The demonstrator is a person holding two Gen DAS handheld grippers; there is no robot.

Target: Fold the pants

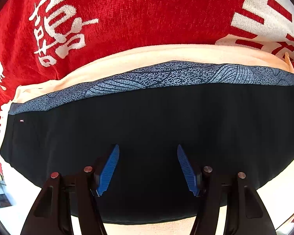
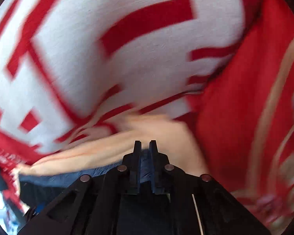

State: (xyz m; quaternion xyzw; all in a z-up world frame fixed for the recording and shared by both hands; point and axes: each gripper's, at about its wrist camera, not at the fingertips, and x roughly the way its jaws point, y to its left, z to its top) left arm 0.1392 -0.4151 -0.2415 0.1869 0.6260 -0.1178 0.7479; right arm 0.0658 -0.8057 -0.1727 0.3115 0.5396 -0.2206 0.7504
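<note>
Red/white blanket [image 1: 147, 15] behind; dark pants [image 1: 147, 127] lie flat w/ patterned waistband [image 1: 166, 72] far side. Our left gripper [image 1: 148, 168] spread, empty above cloth. Right gripper [image 2: 145, 146] clenched on waistband. We judge: pull evenly, keep edge taut.

A red blanket [image 1: 137, 13] with white characters fills the backdrop from nine o'clock over to three o'clock in the left wrist view. A cream cloth [image 1: 111, 62] lies across it as a pale band, and more pale fabric shows toward five and seven o'clock. In the right wrist view the blanket's big white patch with red bars is blurred; light is bright and even.
</note>
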